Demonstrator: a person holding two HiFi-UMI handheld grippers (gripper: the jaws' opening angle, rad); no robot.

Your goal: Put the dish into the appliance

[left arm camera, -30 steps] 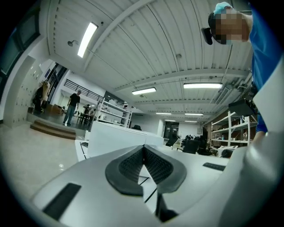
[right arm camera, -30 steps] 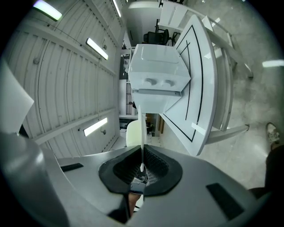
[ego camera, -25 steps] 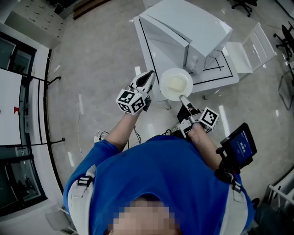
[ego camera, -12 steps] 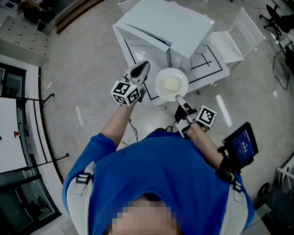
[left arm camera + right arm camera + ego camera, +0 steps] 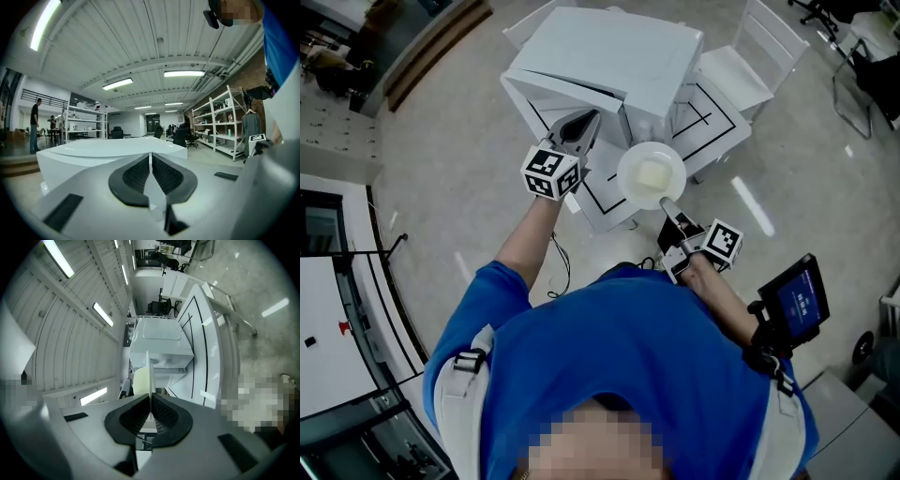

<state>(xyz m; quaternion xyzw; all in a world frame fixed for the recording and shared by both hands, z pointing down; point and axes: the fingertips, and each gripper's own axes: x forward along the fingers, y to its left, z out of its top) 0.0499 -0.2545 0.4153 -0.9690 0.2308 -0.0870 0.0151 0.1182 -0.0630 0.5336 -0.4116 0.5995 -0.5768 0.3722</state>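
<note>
A round white dish (image 5: pixel 652 173) hangs level in front of the white box-shaped appliance (image 5: pixel 609 56). My right gripper (image 5: pixel 667 203) is shut on the dish's near rim. In the right gripper view the dish (image 5: pixel 142 379) shows edge-on, rising from between the pads of the right gripper (image 5: pixel 151 398), with the appliance (image 5: pixel 159 343) beyond it. My left gripper (image 5: pixel 579 125) is shut and empty, its tips at the appliance's front left edge; whether they touch it I cannot tell. In the left gripper view the left gripper (image 5: pixel 150 171) points over the appliance's top (image 5: pixel 108 147).
The appliance stands on a low white table (image 5: pixel 717 112) marked with black lines. A white chair (image 5: pixel 755 52) stands beyond the table at the right. A small screen (image 5: pixel 792 300) is strapped by the person's right arm. Shelving (image 5: pixel 225 122) lines the far wall.
My left gripper has moved forward to the appliance's front left edge. The dish, still held by the right gripper, has come closer to the appliance's front.
</note>
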